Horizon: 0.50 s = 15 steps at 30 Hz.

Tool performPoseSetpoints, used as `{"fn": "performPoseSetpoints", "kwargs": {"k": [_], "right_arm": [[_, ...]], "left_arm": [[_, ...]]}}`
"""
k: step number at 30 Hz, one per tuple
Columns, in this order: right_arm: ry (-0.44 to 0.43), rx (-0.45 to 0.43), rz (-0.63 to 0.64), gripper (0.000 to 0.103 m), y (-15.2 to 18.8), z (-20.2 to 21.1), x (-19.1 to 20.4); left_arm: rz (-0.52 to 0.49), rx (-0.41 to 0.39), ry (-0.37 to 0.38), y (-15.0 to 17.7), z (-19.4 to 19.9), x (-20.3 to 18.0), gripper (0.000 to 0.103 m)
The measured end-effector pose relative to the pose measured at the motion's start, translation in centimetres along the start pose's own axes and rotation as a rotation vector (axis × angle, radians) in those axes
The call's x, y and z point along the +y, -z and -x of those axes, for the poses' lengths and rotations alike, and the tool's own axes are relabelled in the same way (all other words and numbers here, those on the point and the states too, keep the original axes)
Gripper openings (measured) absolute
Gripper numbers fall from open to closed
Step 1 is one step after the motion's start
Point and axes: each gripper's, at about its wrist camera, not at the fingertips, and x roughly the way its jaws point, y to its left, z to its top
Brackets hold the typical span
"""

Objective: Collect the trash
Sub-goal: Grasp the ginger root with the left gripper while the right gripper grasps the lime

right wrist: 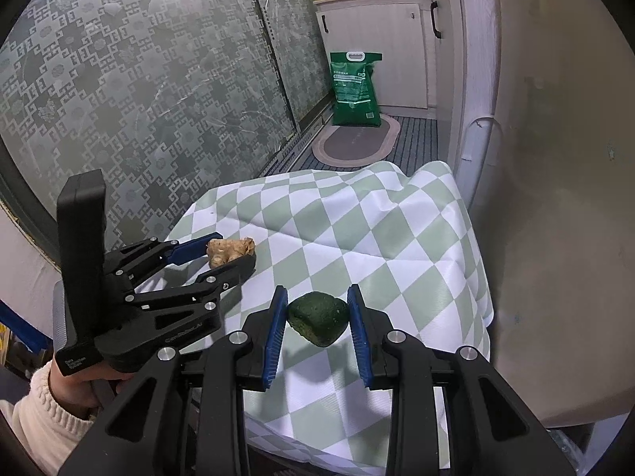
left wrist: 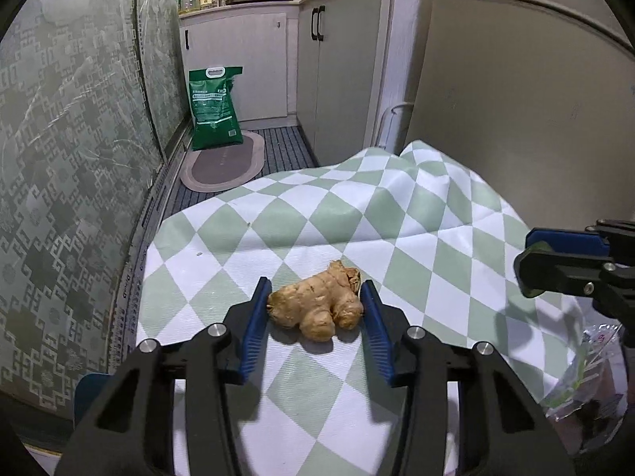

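A knobbly tan ginger root (left wrist: 319, 304) lies on the green-and-white checked cloth (left wrist: 416, 214), between the blue pads of my left gripper (left wrist: 316, 297), which touch its sides; it also shows in the right wrist view (right wrist: 229, 252). A dark green lump, like an avocado (right wrist: 318, 318), sits between the blue pads of my right gripper (right wrist: 316, 309), which close on it just above the cloth (right wrist: 377, 238). The left gripper (right wrist: 228, 254) is seen to the left of the right one. The right gripper's side (left wrist: 563, 265) shows at the right edge.
A patterned glass sliding door (left wrist: 71, 158) runs along the left. A green sack (left wrist: 214, 109) and an oval mat (left wrist: 224, 162) lie on the floor beyond the table, by white cabinets (left wrist: 337, 71). A clear plastic bag (left wrist: 583, 373) hangs at the table's right edge.
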Motion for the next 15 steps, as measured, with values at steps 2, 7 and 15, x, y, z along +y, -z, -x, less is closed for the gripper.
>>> {"fn": "performPoseSetpoints", "kwargs": {"k": [2,7,15], "right_arm": [[0.001,-0.001,0.005,0.031,-0.2,0.0,0.3],[0.0,0.003,0.019,0.031,-0.5,-0.3,1.2],[-0.013,0.008,0.051,0.031,-1.4,-1.0,3.8]], "left_arm": [[0.006,-0.018,0.0,0.0,0.5,0.4,0.048],[0.022,-0.05,0.019,0.1,1.7,1.5,0.048],[0.015,-0.096,0.012,0.4,3.7,3.3,0.048]]}}
